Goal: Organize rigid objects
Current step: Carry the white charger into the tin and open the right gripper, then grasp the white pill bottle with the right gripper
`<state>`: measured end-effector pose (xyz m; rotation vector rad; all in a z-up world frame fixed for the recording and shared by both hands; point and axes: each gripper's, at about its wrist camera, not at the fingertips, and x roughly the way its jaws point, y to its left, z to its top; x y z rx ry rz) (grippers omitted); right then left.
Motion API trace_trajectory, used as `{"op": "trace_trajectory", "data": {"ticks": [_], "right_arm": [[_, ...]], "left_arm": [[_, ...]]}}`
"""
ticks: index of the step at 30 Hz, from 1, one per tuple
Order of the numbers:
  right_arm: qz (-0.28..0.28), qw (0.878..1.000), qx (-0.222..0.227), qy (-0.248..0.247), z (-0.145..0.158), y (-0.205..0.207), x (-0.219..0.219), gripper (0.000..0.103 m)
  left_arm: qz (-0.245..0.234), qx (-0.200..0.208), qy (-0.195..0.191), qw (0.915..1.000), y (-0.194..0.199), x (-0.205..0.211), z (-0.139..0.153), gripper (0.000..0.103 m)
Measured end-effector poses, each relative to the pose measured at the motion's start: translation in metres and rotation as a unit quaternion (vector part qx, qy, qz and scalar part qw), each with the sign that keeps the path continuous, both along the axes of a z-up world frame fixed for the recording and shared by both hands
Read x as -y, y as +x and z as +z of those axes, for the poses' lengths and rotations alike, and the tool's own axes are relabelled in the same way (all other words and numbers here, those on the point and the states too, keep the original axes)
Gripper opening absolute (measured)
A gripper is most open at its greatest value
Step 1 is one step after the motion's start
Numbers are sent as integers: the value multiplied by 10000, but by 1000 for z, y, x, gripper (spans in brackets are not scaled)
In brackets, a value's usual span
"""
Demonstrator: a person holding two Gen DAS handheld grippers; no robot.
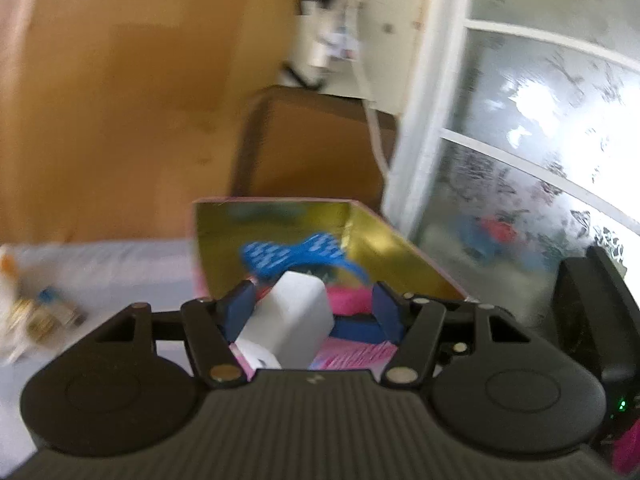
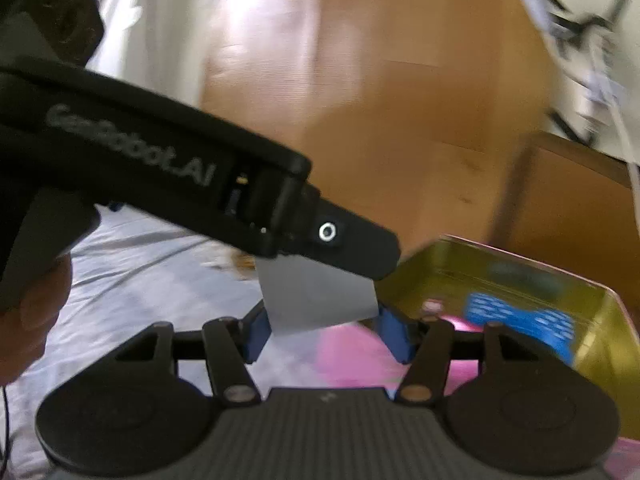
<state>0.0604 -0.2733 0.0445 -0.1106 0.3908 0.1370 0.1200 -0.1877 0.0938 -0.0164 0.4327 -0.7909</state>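
1. Left wrist view: the left gripper (image 1: 310, 310), jaws spread, is hovering around a white block (image 1: 294, 320) at lower centre, not visibly pinching it. Behind, a gold-lined box (image 1: 384, 240) is holding a blue patterned piece (image 1: 280, 256). Likely a release into the box; next calls for withdrawing cleanly.
2. Right wrist view: the right gripper (image 2: 322, 334) is waiting at lower centre, jaws spread and empty. The left tool's black body is crossing the frame and blocking the way to the box; small bottles (image 1: 44, 316) are lying well apart.

Left gripper (image 1: 314, 312): jaws spread wide apart, blue pads (image 1: 240, 310) facing inward, both black linkage arms splayed outward. In the right wrist view its black body reaches in from the upper left, angled downward to the right, with the person's hand (image 2: 34, 304) on its grip. Right gripper (image 2: 320, 334): jaws likewise spread wide, blue fingertips (image 2: 256, 334) well apart
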Motion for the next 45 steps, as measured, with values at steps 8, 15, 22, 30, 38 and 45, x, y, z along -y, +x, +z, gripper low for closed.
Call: {"op": "trace_trajectory", "data": {"ticks": [8,15,22,30,38,45], "right_arm": [[-928,9954,-214,58,-12,22,69,56],[-1317,9908,-167,252,-17,21,89,60],[-1446,9873,176,633,-7,3,85,59],[-202,9976,363,547,24,16,-2,59],[524,9863,-725,1383,13,152,-94,59],[-24,9671,-1805,1794,-15,311,-149,59]], "left_arm": [[-201,-118,155,9996,27,61,-15,67],[565,-531,276,9966,49,35,-40,68],[1064,-315,67,9938,29,-34,-38,68],[2228,-161,570,9731,5,-158,-73,69],[3358,-297,506,9401,10,-240,-96,72],[3343,-213,-453,9411,2,-259,-94,74]]}}
